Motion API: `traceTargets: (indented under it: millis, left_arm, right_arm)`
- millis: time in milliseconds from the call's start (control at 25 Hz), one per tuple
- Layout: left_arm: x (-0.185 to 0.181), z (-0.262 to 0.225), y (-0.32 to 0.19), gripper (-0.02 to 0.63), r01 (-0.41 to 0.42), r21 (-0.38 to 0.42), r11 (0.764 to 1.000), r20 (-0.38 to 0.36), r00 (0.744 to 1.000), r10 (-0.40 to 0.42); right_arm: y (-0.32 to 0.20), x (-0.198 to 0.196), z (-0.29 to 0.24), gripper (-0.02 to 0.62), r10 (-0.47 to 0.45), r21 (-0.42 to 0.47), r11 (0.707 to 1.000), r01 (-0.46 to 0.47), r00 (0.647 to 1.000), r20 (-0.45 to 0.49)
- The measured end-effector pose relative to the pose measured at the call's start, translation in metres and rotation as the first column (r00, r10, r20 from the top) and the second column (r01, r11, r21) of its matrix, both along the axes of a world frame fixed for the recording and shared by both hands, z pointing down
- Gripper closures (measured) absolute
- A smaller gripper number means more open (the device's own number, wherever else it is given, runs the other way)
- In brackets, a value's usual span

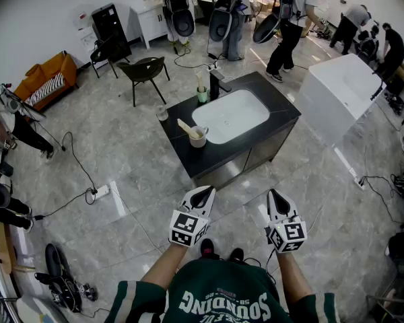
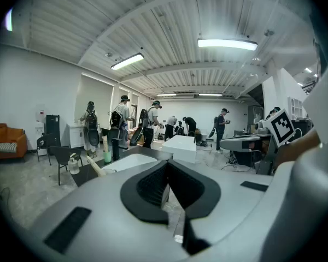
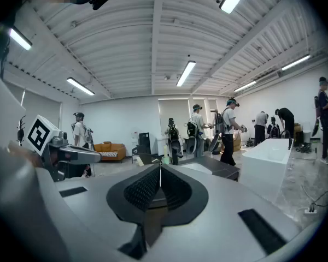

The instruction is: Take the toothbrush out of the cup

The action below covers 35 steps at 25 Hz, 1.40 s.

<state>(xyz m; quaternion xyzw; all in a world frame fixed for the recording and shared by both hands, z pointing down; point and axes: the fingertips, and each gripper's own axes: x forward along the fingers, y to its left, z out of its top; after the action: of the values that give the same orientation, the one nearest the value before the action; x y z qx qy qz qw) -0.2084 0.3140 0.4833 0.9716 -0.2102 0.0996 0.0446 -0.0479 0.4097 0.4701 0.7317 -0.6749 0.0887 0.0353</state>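
A pale cup (image 1: pixel 199 138) with a cream toothbrush (image 1: pixel 187 128) leaning out of it stands on the near left of the black vanity counter (image 1: pixel 276 110), beside the white sink (image 1: pixel 230 115). In the left gripper view the toothbrush (image 2: pixel 93 166) shows far ahead to the left. Both grippers hang well short of the vanity, over the floor. My left gripper (image 1: pixel 202 195) (image 2: pixel 167 164) is shut and empty. My right gripper (image 1: pixel 276 198) (image 3: pixel 160 168) is shut too, with nothing in it.
A green cup (image 1: pixel 202 95) and a black faucet (image 1: pixel 215 83) stand at the counter's back, a clear bottle (image 1: pixel 162 113) at its left corner. A black chair (image 1: pixel 145 70), a white bathtub (image 1: pixel 343 89), floor cables, a power strip (image 1: pixel 99 192) and several people surround it.
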Motion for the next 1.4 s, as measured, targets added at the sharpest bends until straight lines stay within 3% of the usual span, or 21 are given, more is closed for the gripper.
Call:
traceTargets:
  millis: [1000,1400]
  left_arm:
    - [-0.002,0.008,-0.053,0.595,-0.07,-0.009,0.997,-0.011,0.997,0.07]
    - [0.011,0.015,-0.079,0.595,-0.095,-0.033,0.995,-0.009,0.995,0.095]
  right_arm:
    - [-0.044,-0.018,0.008,0.552,0.069,-0.029,0.997,-0.069,0.998,-0.009]
    - [-0.067,-0.009,0.017,0.552,0.102,-0.062,0.993,-0.102,0.995,-0.009]
